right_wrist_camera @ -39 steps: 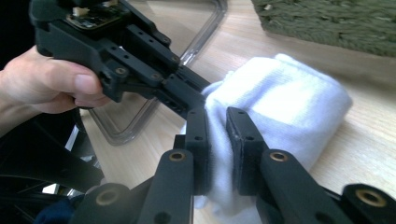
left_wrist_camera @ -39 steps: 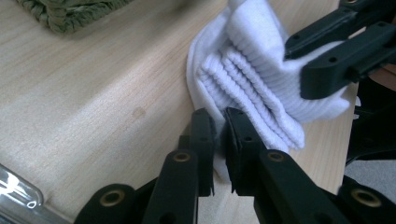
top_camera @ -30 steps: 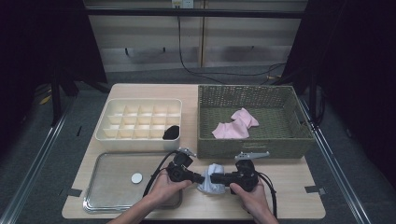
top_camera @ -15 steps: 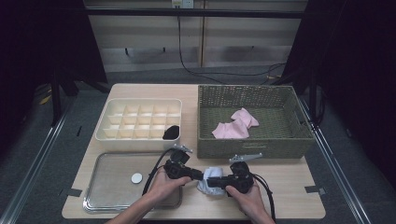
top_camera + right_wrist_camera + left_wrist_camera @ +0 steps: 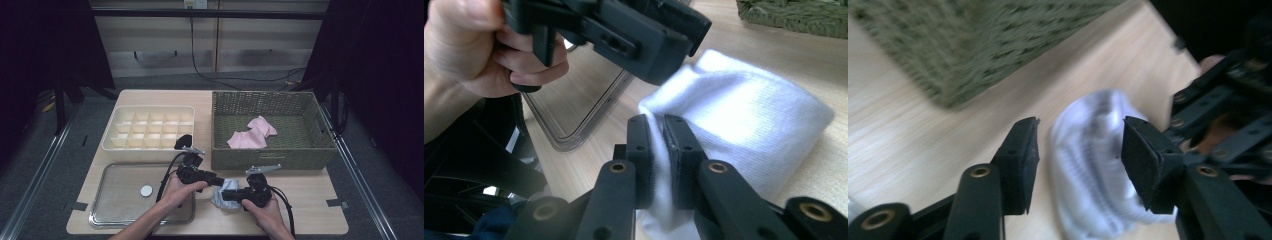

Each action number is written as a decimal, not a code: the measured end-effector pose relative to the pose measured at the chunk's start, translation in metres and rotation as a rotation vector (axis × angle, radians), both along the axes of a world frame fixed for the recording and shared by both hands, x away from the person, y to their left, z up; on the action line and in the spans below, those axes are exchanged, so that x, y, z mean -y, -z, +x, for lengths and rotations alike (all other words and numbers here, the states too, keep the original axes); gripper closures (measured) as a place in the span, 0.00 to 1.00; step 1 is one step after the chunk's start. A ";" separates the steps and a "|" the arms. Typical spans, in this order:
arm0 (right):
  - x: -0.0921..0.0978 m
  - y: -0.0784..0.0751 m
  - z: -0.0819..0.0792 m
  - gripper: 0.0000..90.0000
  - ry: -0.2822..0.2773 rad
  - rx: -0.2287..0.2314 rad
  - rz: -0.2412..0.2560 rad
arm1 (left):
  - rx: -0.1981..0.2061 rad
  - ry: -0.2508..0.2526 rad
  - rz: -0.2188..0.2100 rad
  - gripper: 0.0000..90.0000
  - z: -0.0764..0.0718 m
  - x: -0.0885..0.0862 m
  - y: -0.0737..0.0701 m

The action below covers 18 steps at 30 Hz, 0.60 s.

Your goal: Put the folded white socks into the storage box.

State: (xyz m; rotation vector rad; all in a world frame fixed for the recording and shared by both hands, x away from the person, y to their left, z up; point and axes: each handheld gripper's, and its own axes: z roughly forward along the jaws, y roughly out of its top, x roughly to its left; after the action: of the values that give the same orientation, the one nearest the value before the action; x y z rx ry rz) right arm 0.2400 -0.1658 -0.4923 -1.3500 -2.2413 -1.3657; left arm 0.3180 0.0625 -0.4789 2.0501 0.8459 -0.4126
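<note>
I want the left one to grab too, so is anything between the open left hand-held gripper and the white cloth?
Nothing visible: the left hand-held gripper has its open jaws either side of the white ribbed cloth.

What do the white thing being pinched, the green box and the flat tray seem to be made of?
The white cloth looks like soft knitted fabric, going by its fine ribbing and folds. The green basket appears woven from wicker or paper cord, matte, with a braided texture. The tray seems to be clear glossy plastic, though its raised rim and reflections could also suit metal.
</note>
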 end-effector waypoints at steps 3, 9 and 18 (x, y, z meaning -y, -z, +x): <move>0.000 0.000 0.000 0.90 0.001 0.001 -0.001 | -0.005 0.006 0.035 0.52 -0.002 0.004 0.002; 0.000 -0.004 -0.004 0.82 0.003 0.003 -0.008 | -0.006 0.020 0.049 0.86 -0.004 0.008 0.006; 0.003 -0.010 -0.022 0.88 -0.024 0.007 0.000 | 0.017 -0.009 0.095 0.92 -0.005 0.007 0.007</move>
State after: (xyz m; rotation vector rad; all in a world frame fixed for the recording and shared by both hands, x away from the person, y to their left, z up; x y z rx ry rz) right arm 0.2179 -0.1685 -0.4824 -1.3168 -2.2544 -1.3644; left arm 0.3132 0.0556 -0.4862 2.1328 0.8792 -0.3553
